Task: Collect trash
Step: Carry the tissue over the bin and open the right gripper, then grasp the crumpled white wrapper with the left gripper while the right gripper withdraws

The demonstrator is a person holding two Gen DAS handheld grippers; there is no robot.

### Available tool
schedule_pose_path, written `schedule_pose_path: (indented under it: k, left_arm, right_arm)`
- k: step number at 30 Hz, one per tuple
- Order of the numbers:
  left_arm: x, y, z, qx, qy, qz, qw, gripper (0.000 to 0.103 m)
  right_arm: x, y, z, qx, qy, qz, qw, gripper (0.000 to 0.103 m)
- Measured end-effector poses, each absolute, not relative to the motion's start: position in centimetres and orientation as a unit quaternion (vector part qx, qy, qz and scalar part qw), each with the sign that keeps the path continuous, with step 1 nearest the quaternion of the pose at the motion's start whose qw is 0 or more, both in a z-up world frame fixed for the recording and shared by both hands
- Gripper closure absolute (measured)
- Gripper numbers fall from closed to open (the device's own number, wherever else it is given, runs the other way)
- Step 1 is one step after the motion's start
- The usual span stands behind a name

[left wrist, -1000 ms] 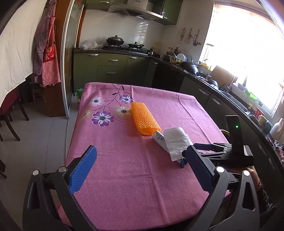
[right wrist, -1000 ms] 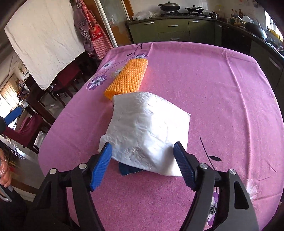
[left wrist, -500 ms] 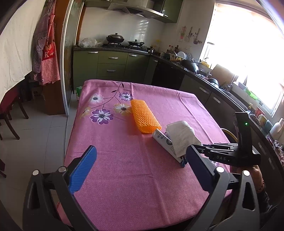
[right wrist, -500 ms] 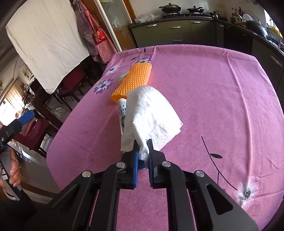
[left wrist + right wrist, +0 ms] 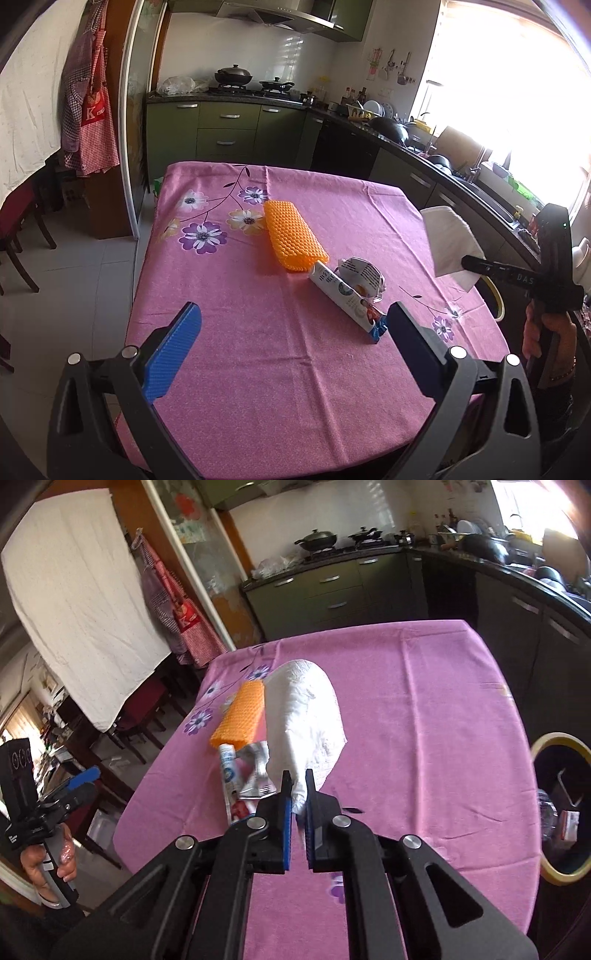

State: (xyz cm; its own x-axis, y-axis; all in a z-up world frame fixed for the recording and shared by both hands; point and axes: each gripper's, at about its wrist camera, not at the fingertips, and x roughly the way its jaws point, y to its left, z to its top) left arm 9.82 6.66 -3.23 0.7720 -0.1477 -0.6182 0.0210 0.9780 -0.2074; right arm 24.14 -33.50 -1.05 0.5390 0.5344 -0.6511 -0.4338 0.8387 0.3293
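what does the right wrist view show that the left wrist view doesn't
Only the right wrist view shows the bin beside the table, its yellow rim and dark inside, and the right gripper up close, jaws shut on the tissue. Only the left wrist view shows the left gripper with jaws open and empty, and the crumpled wrapper lying uncovered on the tablecloth. Both show the tissue lifted off the table, the orange mesh and the long printed packet lying next to it.
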Motion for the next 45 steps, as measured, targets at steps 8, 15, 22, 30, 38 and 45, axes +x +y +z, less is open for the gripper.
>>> schedule_pose_path:
  k: [8, 15, 22, 30, 38, 45]
  left_arm:
    - [10.5, 5.4, -3.2, -0.083, 0.341, -0.052, 0.935, 0.007]
    - [11.5, 2.8, -2.9, -0.061, 0.349, -0.065, 0.933, 0.007]
    - [13.1, 0.0, -2.9, -0.037, 0.362, -0.082, 0.928, 0.007]
    - [15.3, -2.9, -4.5, -0.007, 0.386, -0.101, 0.917, 0.007]
    - [19.5, -5.8, -5.9, 0.023, 0.402, -0.105, 0.909, 0.007]
    - [24.1, -7.5, -7.0, 0.056, 0.419, -0.139, 0.895, 0.007]
  right_arm:
    - [27.2, -48.1, -2.3, 0.089, 0.405, 0.09, 0.906, 0.096]
    - [30.1, -57.7, -6.9, 0.106, 0.442, -0.012, 0.891, 0.096]
    - [31.4, -61.2, -10.0, 0.099, 0.457, -0.077, 0.881, 0.045]
    - [29.1, -61.1, -9.6, 0.121, 0.431, -0.066, 0.892, 0.04]
    - [27.4, -57.6, -6.3, 0.109, 0.396, -0.015, 0.912, 0.037]
    - [26.9, -55.4, -5.0, 0.095, 0.384, 0.018, 0.918, 0.033]
